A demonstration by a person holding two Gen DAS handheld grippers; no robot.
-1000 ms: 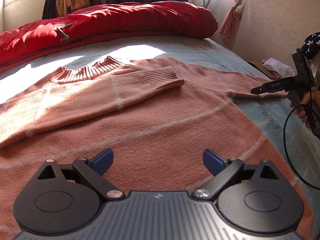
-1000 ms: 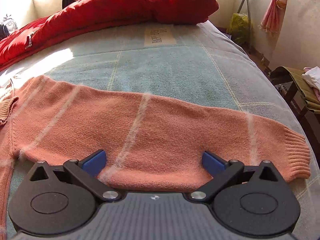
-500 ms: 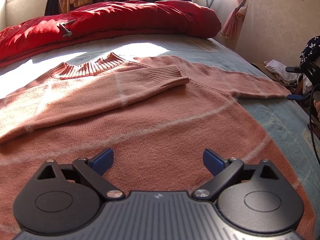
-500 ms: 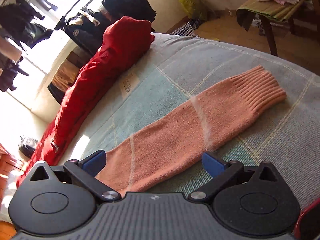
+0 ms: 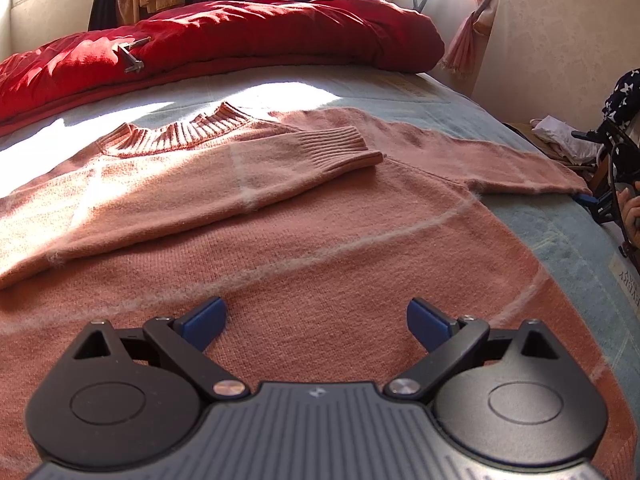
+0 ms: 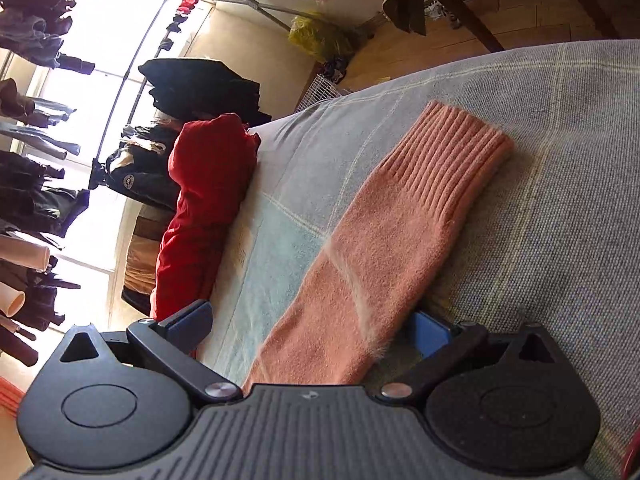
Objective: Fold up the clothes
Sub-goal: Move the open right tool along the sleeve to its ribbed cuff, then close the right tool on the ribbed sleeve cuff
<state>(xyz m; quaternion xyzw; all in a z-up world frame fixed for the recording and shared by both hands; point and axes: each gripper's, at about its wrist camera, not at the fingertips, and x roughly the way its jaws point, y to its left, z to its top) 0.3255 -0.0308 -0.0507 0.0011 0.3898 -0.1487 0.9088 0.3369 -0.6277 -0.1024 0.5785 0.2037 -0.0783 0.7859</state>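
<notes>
Bed: pink sweater spread flat; one sleeve folded across chest, other stretched out far right.
Change: in 1 s my right claw rolled sideways, slid along to the cuff end.
Right claw: apart, sleeve betw fingers, no squeeze.
Left claw: apart, over hem.
Meaning: prob 2nd sleeve fold coming.

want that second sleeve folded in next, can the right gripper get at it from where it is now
Probably yes. The right gripper is open with the outstretched sleeve lying flat between its fingers on the bed, nothing on top. The other sleeve is already folded over the sweater.
</notes>
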